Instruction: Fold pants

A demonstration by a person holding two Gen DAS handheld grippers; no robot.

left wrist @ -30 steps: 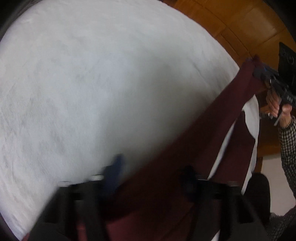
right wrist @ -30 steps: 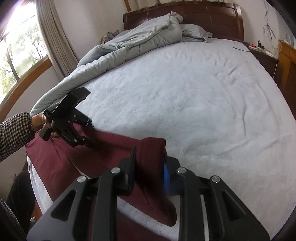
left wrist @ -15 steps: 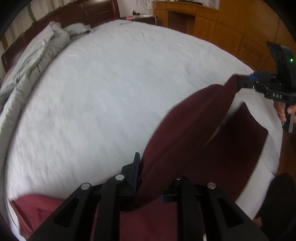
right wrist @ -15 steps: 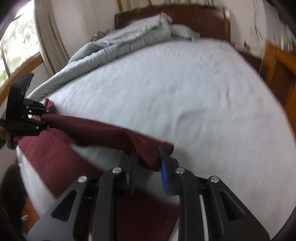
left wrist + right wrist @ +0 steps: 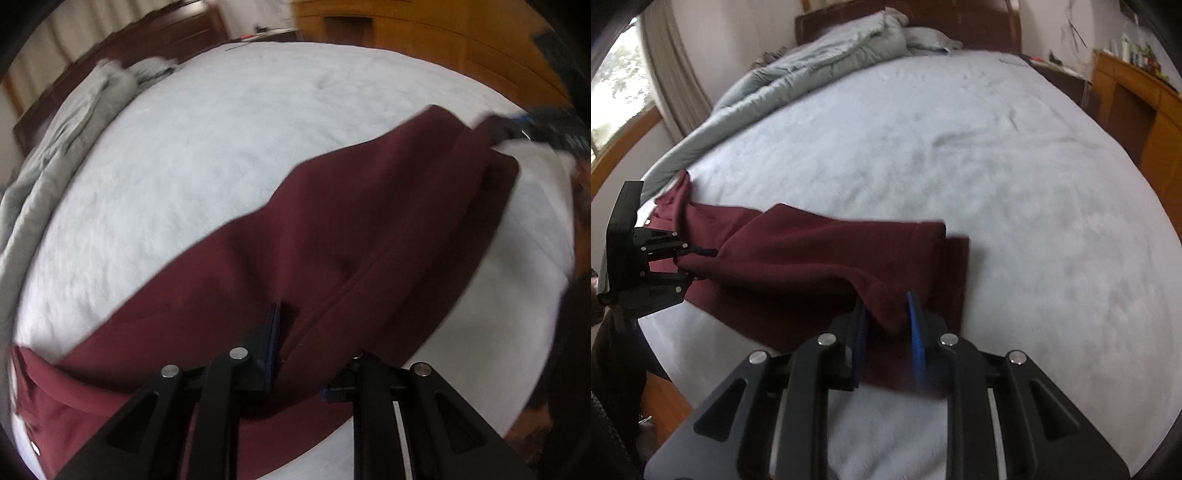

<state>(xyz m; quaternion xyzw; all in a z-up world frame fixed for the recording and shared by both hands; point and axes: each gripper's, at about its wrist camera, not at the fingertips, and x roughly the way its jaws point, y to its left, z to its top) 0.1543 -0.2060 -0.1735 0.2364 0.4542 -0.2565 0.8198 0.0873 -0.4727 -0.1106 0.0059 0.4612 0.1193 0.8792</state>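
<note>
The maroon pants point(image 5: 812, 266) lie across the near edge of the bed point(image 5: 960, 155), one leg being carried over the other. The left claw point(image 5: 295, 354) is clenched on a bunch of the fabric at about 6 o'clock in its own view; the right claw point(image 5: 886, 325) grasps the far end of the same leg, near the hem. In the left view the right claw point(image 5: 517, 129) shows blurred at 2 o'clock, the cloth spanning between the two.

To fold well, I judge both ends should travel together and stay taut, so the upper leg lands square on the lower layer point(image 5: 956, 280) peeking out at 4 o'clock of the hem. Lower, then let go only once edges match; a slack middle would leave a ridge like the crease point(image 5: 369, 280) now running along the leg. The grey duvet point(image 5: 798, 74) bunched at 11 o'clock is well apart.
</note>
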